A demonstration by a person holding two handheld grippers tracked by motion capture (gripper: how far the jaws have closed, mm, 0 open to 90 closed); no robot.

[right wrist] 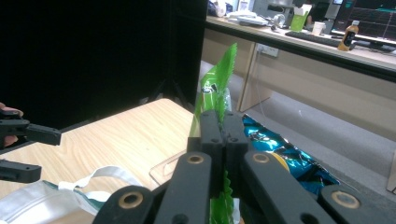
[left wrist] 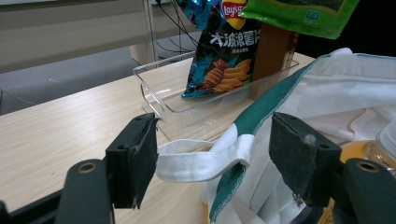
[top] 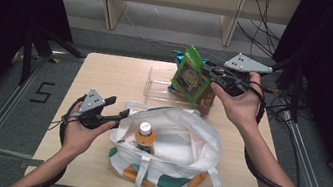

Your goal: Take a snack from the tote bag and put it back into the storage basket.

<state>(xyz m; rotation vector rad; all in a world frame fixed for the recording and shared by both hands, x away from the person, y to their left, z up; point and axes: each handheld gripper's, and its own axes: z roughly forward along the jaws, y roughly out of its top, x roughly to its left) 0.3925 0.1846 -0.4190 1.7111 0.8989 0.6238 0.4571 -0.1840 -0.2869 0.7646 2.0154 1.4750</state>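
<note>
The wooden tabletop point(top: 106, 76) fills the middle of the high view, and on it, lower centre, the white tote bag point(top: 182, 141) slumps open with an orange-capped bottle point(top: 145, 135) standing inside. Behind it, upper centre, the clear tray point(top: 158, 84) holds a blue chip bag point(left wrist: 219, 51). The green snack packet point(top: 190, 74) hangs above the tray's right end, pinched edge-on in the closed jaws of the right gripper point(top: 211, 72). The left gripper point(top: 120, 114), centre left, has its jaws open around the bag's white strap point(left wrist: 201, 161), not pressing it. Likely risks: with the strap unheld the mouth may sag, so the packet catches the rim or knocks the bottle over; the thin edge could also slip
</note>
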